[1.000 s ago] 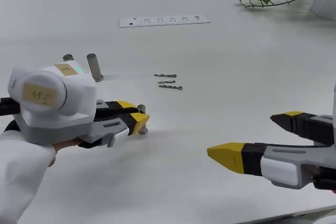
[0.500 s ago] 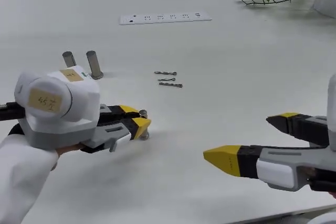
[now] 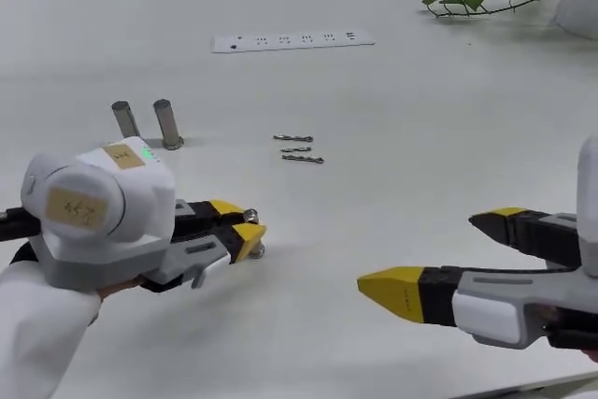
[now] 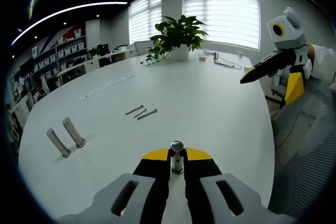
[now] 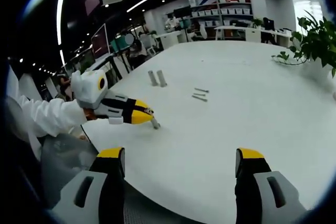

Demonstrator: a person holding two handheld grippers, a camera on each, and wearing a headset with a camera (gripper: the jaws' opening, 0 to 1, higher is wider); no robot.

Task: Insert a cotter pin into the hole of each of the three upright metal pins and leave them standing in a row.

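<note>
Head view: my left tongs (image 3: 249, 222) clamp one metal pin (image 4: 177, 157), right tongs (image 3: 420, 251) gape empty, cotter pins (image 3: 297, 149) beyond that pin, none inserted.

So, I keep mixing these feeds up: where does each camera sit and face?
Head view: on the headset, facing forward and down at the white workbench; a white sleeve, left gripper and right gripper show.
Left gripper view: on the left gripper, facing along its jaws, shut on a short grey metal pin, toward a potted plant.
Right gripper view: on the right gripper, facing between its open jaws toward the left gripper.
Shared: two standing grey pins, three silver cotter pins.
</note>
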